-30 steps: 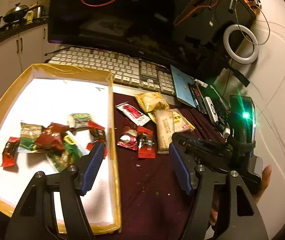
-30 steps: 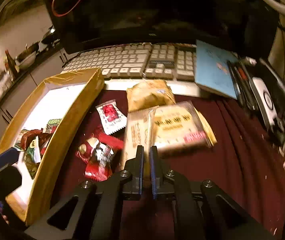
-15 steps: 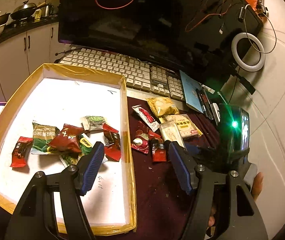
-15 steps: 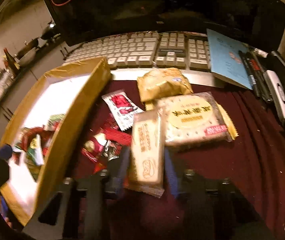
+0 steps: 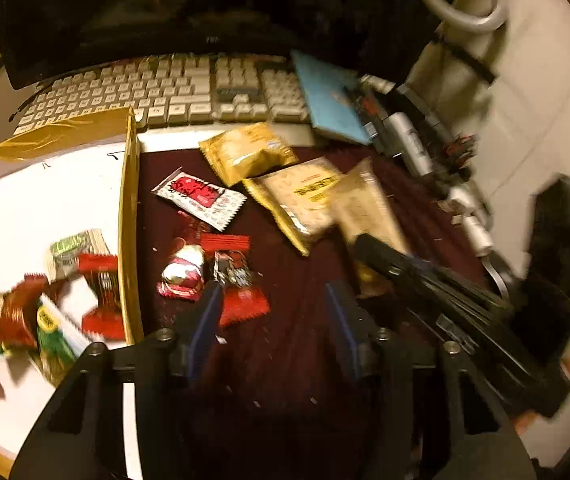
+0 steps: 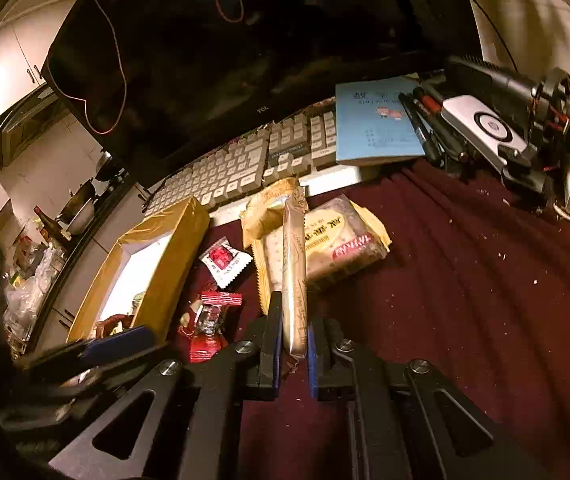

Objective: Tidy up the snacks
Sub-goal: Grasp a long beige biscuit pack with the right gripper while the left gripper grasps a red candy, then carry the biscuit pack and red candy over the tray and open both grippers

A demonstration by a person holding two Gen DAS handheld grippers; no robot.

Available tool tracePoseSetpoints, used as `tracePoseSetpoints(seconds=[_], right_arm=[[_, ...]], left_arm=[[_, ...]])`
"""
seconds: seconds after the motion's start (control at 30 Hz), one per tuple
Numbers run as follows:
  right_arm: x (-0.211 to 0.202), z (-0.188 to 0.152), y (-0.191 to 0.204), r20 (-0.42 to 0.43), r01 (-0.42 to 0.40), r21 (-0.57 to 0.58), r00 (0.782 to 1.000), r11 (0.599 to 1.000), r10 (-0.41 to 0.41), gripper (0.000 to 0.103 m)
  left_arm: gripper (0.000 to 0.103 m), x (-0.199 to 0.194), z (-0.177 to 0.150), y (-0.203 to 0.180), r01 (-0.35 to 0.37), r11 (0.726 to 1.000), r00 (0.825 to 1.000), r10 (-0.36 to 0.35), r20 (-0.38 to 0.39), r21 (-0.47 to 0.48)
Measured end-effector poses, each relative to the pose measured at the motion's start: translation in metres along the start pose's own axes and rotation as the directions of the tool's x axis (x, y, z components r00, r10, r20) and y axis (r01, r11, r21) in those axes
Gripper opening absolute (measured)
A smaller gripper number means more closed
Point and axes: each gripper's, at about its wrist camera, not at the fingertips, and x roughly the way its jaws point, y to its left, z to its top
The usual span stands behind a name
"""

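The yellow-rimmed tray [image 5: 127, 216] takes up the left of the maroon cloth [image 6: 465, 280], its white floor already carrying a heap of small red and green packets. Judging by that, the tray is where the loose snacks go, and it lies to the left of both tools.

The right gripper [image 6: 293, 354] is clamped on the near end of a long cheese biscuit pack [image 6: 295, 276], lifted on edge so its long axis runs straight ahead along the fingers, above the flat cracker pack [image 6: 337, 248] and the gold pouch [image 5: 247, 152]. To reach the tray, this pack has to travel leftward across the small red candies [image 6: 209, 324] and clear the tray's near wall, so its length would pass over the rim nearly side-on.

The left gripper [image 5: 273, 312] is spread wide and holds nothing, hovering just right of the tray wall over the red candies; it is the nearer tool to the tray and to those 2 or 3 small wrappers.
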Motion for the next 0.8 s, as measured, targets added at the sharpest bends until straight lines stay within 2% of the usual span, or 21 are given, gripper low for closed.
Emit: tracePoseSetpoints(seconds=[0.1,0.13,0.17,0.2,0.23,0.27,0.37,0.47,0.53,0.63,0.8], right_arm=[[-0.003,0.001,-0.001,0.027,-0.026,0.004,0.999,1.0,0.025,0.009],[-0.004,0.0,0.0,0.031,-0.023,0.001,0.999,1.0,0.023,0.009],[-0.005,0.0,0.001,0.036,-0.019,-0.006,0.999,1.0,0.019,0.009],[-0.006,-0.001,0.002,0.039,-0.022,-0.014,0.999,1.0,0.022,0.009],[-0.007,-0.001,0.003,0.044,-0.021,-0.018,0.999,1.0,0.021,0.009],[-0.007,-0.001,0.003,0.045,-0.018,-0.019,0.999,1.0,0.019,0.009],[-0.008,-0.001,-0.001,0.037,-0.035,-0.008,0.999,0.999,0.035,0.009],[-0.008,-0.001,-0.006,0.03,-0.058,0.011,0.998,0.998,0.058,0.009],[-0.008,0.0,-0.006,0.032,-0.061,0.012,0.998,0.998,0.06,0.009],[-0.008,-0.001,-0.003,0.029,-0.07,-0.005,0.997,0.998,0.07,0.009],[-0.014,-0.003,0.003,0.055,-0.076,-0.038,0.995,0.996,0.078,0.009]], left_arm=[[0.05,0.014,0.007,-0.005,-0.049,0.999,0.998,0.05,-0.048,0.022],[0.05,0.021,0.009,-0.007,-0.088,0.996,0.994,0.09,-0.068,0.029],[0.045,0.027,0.01,-0.008,-0.104,0.994,0.991,0.107,-0.083,0.033],[0.034,0.033,0.008,-0.008,-0.117,0.992,0.987,0.121,-0.104,0.041],[0.027,0.039,0.008,-0.008,-0.131,0.99,0.983,0.136,-0.125,0.047],[0.025,0.044,0.007,-0.008,-0.14,0.989,0.98,0.146,-0.138,0.048],[0.019,0.042,0.0,-0.015,-0.187,0.98,0.975,0.194,-0.109,0.068],[0.012,0.038,-0.003,-0.016,-0.205,0.977,0.974,0.209,-0.082,0.06],[0.011,0.032,-0.006,-0.011,-0.193,0.981,0.98,0.194,-0.042,0.013],[0.011,0.015,-0.012,-0.002,-0.128,0.99,0.991,0.13,0.034,-0.061],[0.011,-0.02,-0.024,0.022,-0.042,0.985,0.988,0.066,0.14,-0.167]])
